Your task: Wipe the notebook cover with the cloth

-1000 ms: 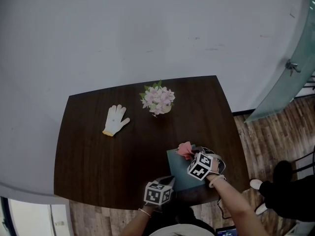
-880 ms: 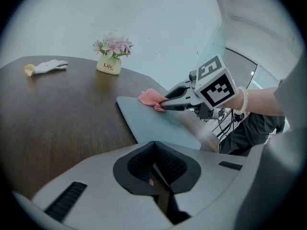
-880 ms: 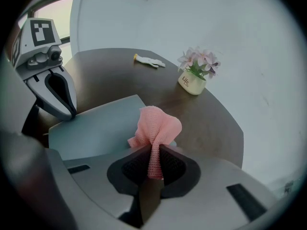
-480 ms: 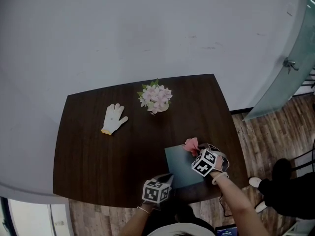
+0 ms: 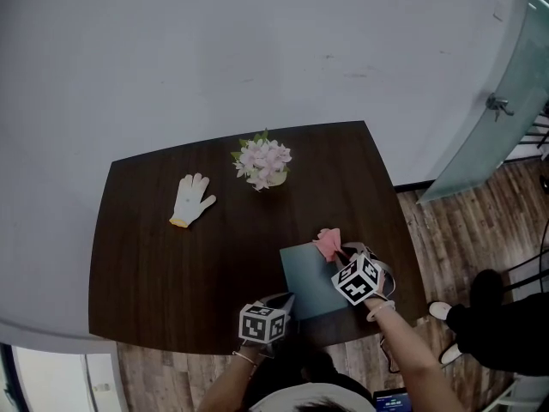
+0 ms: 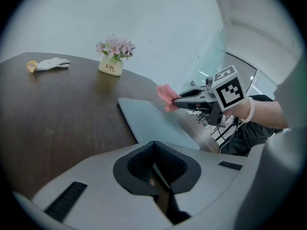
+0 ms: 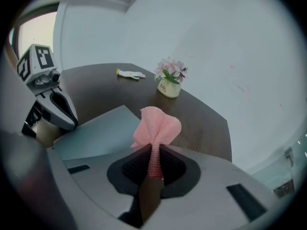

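While the right gripper (image 7: 152,150) is pinching the bunched pink mesh cloth (image 7: 156,123) over the far edge of the flat grey-green notebook (image 5: 307,283), lying near the dark wooden worktop's (image 5: 171,273) front right corner, lowering the cloth flat onto its smooth matte cover is advisable. Left gripper (image 6: 154,150) is sitting closed, empty.

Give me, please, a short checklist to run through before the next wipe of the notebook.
1. Cloth gripped: ok, the right gripper has its jaws shut on it.
2. Cloth touching the notebook: cannot tell; it sits by the far right corner.
3. Notebook flat on the table: ok.
4. Cover free of clutter: ok; glove and flowers stand well away.
5. Left gripper steadying the notebook: cannot tell; jaws shut, empty, near its edge.
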`<state>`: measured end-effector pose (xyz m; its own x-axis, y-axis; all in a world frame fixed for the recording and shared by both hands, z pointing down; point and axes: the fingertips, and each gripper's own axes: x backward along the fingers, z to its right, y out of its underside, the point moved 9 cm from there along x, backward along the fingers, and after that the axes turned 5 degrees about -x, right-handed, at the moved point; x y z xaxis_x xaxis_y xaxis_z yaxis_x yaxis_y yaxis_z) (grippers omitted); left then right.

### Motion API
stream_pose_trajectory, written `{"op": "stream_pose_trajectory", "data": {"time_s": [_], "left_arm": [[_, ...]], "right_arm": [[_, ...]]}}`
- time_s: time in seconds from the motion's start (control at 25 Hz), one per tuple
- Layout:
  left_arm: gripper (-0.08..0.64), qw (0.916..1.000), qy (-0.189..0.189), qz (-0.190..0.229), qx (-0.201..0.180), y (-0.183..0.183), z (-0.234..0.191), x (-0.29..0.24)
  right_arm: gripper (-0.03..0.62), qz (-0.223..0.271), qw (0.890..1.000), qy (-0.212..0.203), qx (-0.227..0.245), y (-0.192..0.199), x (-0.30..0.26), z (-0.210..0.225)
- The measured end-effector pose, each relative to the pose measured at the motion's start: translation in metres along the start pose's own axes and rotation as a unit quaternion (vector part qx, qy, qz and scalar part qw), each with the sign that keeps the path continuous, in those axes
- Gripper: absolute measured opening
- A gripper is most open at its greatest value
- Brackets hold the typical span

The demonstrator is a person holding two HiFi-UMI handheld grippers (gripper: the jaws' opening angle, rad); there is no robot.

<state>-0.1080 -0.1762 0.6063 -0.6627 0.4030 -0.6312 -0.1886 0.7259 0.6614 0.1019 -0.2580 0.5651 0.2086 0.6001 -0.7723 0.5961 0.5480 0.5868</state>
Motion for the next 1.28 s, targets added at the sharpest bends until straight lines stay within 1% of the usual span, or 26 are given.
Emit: {"op": "stream_pose_trajectory", "data": {"time_s": [0.08,0.16,0.32,0.44,0.8,1.04,1.28], "left_arm": [[0.019,1.0,0.0,0.003,0.003,0.0,0.0,0.001],[0.018,1.0,0.0,0.003,-0.003,0.0,0.002,0.001],[0.018,0.9998,-0.002,-0.005,-0.021,0.002,0.007,0.0],[0.018,0.9996,-0.002,-0.011,-0.026,0.002,0.008,-0.001],[0.018,0.9996,0.003,-0.019,-0.019,0.003,0.004,-0.002],[0.018,0.9995,-0.005,-0.015,-0.026,0.004,0.006,-0.001],[0.018,0.9997,-0.009,-0.012,-0.019,0.003,0.005,-0.002]], "right_arm": [[0.048,0.014,1.0,-0.008,-0.011,-0.004,0.008,-0.005],[0.048,0.023,0.999,-0.018,-0.014,-0.008,0.014,-0.012],[0.048,0.033,0.999,-0.041,-0.004,-0.013,0.021,-0.031],[0.048,0.036,0.998,-0.056,0.004,-0.017,0.022,-0.045],[0.048,0.042,0.993,-0.106,0.028,-0.031,0.01,-0.089],[0.048,0.032,0.989,-0.136,0.048,-0.038,-0.005,-0.113],[0.048,0.006,0.987,-0.145,0.065,-0.033,-0.02,-0.123]]}}
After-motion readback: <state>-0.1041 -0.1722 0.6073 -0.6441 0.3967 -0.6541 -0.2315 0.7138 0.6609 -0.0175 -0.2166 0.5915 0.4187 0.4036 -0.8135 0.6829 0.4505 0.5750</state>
